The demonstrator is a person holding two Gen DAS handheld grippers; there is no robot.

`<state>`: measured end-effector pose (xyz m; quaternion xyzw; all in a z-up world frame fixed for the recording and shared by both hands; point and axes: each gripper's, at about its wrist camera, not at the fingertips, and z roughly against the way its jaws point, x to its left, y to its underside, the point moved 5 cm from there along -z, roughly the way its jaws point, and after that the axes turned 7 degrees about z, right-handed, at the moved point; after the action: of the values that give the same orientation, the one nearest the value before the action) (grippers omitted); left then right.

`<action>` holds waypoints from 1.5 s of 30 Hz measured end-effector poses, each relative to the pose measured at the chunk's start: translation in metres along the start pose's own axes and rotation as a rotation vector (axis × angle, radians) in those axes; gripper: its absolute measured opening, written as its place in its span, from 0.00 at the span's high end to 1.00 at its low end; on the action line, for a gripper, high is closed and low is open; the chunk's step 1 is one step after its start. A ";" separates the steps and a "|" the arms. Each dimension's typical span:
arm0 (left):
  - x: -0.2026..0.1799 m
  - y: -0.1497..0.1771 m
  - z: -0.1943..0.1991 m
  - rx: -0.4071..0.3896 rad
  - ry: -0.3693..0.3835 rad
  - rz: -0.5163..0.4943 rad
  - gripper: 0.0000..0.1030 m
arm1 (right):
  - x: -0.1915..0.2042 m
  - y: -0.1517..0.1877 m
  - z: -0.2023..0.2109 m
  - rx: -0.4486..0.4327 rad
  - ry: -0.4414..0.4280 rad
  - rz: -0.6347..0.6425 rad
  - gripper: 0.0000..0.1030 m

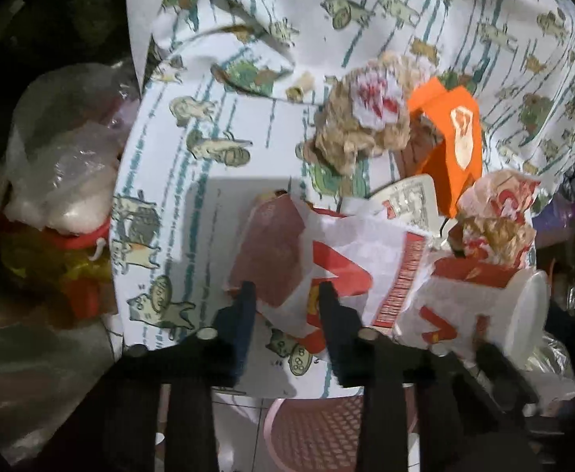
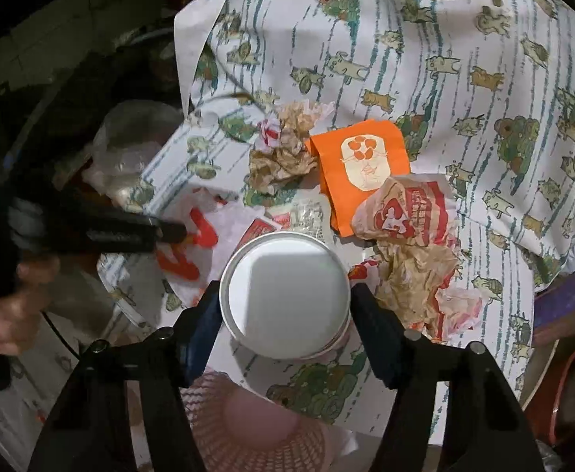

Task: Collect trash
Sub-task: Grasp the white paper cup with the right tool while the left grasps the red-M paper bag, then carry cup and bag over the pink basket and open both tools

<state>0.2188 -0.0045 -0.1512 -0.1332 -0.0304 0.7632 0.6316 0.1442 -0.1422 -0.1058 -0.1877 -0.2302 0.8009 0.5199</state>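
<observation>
Fast-food trash lies on a table under a cartoon-print cloth (image 2: 464,59). My right gripper (image 2: 285,295) is shut on a white paper cup (image 2: 285,295), fingers against both its sides; the cup also shows in the left wrist view (image 1: 484,314). My left gripper (image 1: 287,295) has its fingers on either side of a white and red paper bag (image 1: 346,251), jaws partly open; it also shows in the right wrist view (image 2: 169,232) at that bag (image 2: 193,244). An orange sleeve (image 2: 362,165), a crumpled brown wrapper (image 2: 283,149) and a red-printed wrapper (image 2: 405,208) lie behind.
A pink mesh basket (image 2: 248,424) stands below the table's front edge, also in the left wrist view (image 1: 318,432). Clear plastic bags and a red-lidded jar (image 1: 63,196) sit left of the table. More crumpled wrappers (image 2: 417,275) lie right of the cup.
</observation>
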 end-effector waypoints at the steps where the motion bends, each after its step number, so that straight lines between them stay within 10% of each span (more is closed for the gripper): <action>1: -0.001 0.001 -0.002 0.003 -0.003 -0.005 0.81 | -0.002 -0.001 0.002 -0.013 0.000 -0.008 0.38; 23: 0.001 0.037 0.140 -0.402 0.052 -0.141 0.91 | -0.027 0.006 0.109 -0.212 -0.017 -0.106 0.38; 32: -0.016 0.115 0.125 -0.185 0.023 -0.230 0.91 | -0.004 0.044 0.138 -0.137 -0.136 -0.164 0.38; 45: -0.019 0.191 0.018 0.183 -0.040 -0.238 0.90 | 0.015 0.119 0.065 0.122 -0.137 -0.173 0.38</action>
<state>0.0352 -0.0594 -0.1714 -0.0552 0.0111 0.6852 0.7262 0.0148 -0.1818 -0.1204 -0.0800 -0.2311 0.7767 0.5804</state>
